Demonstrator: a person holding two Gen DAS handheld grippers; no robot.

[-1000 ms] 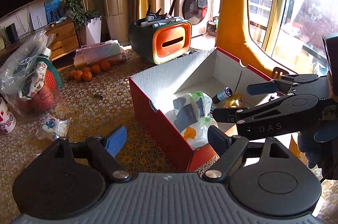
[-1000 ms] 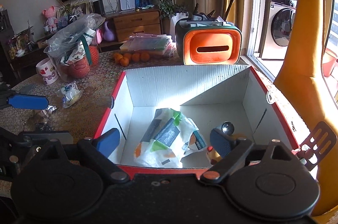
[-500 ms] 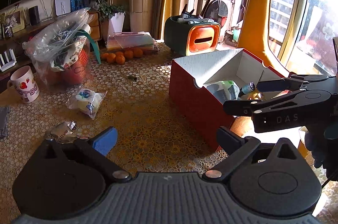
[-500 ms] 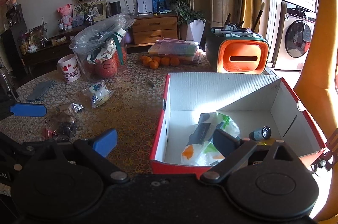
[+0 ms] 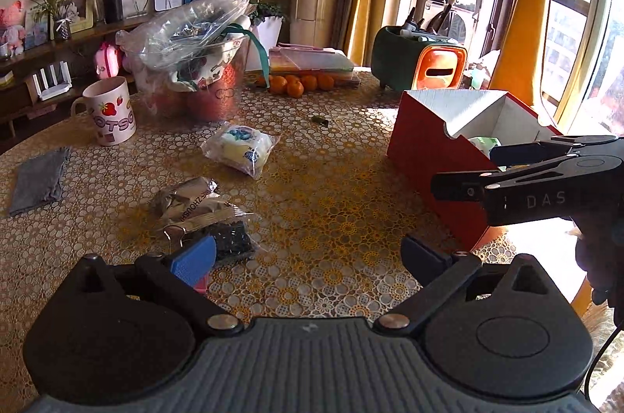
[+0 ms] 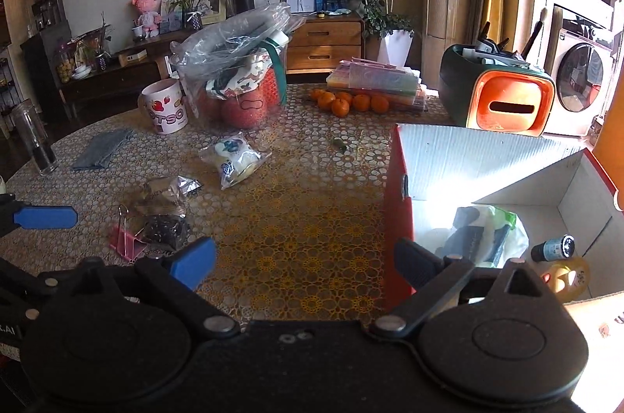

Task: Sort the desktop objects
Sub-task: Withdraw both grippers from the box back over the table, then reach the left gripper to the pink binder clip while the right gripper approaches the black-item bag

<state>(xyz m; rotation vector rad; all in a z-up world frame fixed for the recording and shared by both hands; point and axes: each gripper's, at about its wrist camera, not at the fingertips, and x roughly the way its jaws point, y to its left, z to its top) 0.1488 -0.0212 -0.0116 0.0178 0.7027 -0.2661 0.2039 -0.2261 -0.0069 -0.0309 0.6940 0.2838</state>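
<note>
Lettering is scarce on this table: the pink mug reads "OTSO" under a strawberry, the silver packet carries vertical print along the lines of "ZHOUSH", and the right gripper's black arm, seen side-on from the left wrist view, says "DAS".

Both tools hang empty above the patterned tablecloth. The left gripper has its blue pads spread wide, with the silver packet, a dark-filled clear packet and a binder clip just beyond its left pad. The right gripper is spread wide too, its right finger in front of the near left corner of the red cardboard box.

Only the right wrist view looks down into the box: a white and green pouch, a small dark bottle and something yellow lie on its floor. It also shows a tall glass jar at the far left. From the left wrist view only the top of the pouch shows inside the box.

A clear-wrapped blue and white snack lies mid-table, well apart from the box. A grey cloth sits beside the mug.
</note>
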